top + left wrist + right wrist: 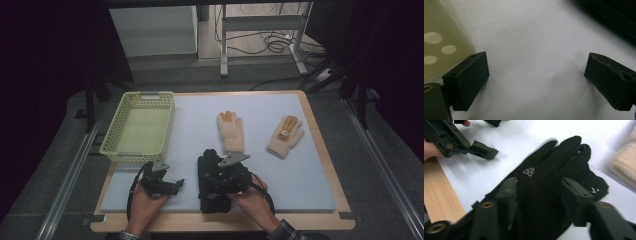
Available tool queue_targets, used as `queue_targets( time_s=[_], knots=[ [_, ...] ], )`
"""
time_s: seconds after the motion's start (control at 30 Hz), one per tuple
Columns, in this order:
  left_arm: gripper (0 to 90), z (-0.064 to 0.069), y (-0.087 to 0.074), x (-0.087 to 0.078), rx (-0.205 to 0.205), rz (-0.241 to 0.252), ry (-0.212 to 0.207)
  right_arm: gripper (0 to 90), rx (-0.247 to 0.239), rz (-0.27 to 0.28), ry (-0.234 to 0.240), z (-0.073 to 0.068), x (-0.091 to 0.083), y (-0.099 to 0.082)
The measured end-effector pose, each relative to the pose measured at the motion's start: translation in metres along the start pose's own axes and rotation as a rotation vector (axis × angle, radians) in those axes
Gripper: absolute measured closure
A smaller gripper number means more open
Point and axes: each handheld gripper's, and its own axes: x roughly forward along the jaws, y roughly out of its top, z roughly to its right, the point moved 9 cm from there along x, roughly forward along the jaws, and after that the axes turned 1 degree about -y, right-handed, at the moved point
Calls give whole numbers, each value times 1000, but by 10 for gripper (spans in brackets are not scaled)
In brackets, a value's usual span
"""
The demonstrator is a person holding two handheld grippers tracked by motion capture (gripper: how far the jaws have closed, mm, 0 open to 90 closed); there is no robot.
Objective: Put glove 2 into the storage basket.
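Looks like a lab: dark curtains either side, cables [272, 42] on the far floor, metal frame legs [224, 40].

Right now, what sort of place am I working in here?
Most likely a lab or recording workstation, not a home. The work surface is a pale mat on a wooden board with gloves laid out for handling, metal rails run along the floor beside it, and loose cables lie under a desk frame behind.

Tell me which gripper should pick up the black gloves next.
Right. The right gripper hangs directly over the black gloves with its jaws spread above them, while the left gripper sits off to the side over bare mat, jaws open.
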Motion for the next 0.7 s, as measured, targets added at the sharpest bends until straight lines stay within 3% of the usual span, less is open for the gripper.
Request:
queue_targets(
  time_s=[0.17, 0.2, 0.27, 0.37, 0.47, 0.6, 0.63, 0.7],
  knots=[
    [60, 0, 0, 0, -4, 2, 0, 423, -7, 29, -7, 14, -16, 3],
    [60, 0, 0, 0, -3, 2, 0, 501, 5, 33, -7, 24, -22, -1],
    [60, 0, 0, 0, -4, 2, 0, 585, 4, 37, 17, 29, -24, -5],
    [60, 0, 0, 0, -3, 1, 0, 666, 3, 43, 11, 37, -21, -4],
    [60, 0, 0, 0, -1, -1, 0, 633, 21, 52, 28, 43, -7, 5],
    [60, 0, 0, 0, 0, -2, 0, 544, 42, 28, 45, 48, 26, 21],
    [60, 0, 0, 0, 1, -2, 0, 576, 47, 7, 33, 50, 35, 22],
    [60, 0, 0, 0, 1, -2, 0, 784, 55, -26, 26, 53, 47, 22]
  ],
)
